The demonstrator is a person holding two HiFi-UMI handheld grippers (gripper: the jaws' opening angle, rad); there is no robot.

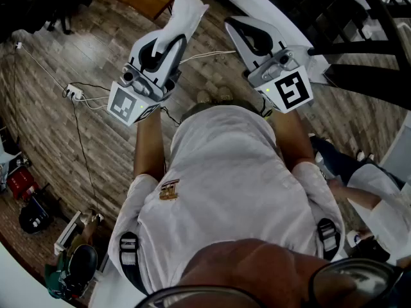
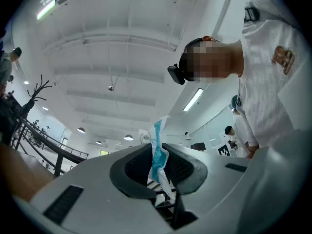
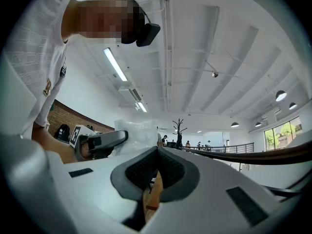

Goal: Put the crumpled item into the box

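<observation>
The crumpled item point(image 1: 187, 8) is a white, translucent plastic wrapper with a blue strip. It sticks out past the tips of my left gripper point(image 1: 176, 33), which is shut on it. In the left gripper view the wrapper point(image 2: 157, 130) is pinched between the two dark pads of the gripper point(image 2: 157, 155), which points up at the ceiling. My right gripper point(image 1: 235, 25) is raised beside it, a little to the right. Its jaws point(image 3: 157, 152) are closed together with nothing between them. The right gripper view also shows the left gripper point(image 3: 100, 140) and the wrapper point(image 3: 137, 129). No box is in view.
Below me is my own white shirt point(image 1: 218, 191) over a wooden plank floor point(image 1: 77, 43). A power strip point(image 1: 72, 94) with white cables lies on the left. Bags and gear point(image 1: 35, 213) sit at the lower left. Another person point(image 1: 379, 197) stands at the right, under dark railings point(image 1: 366, 37).
</observation>
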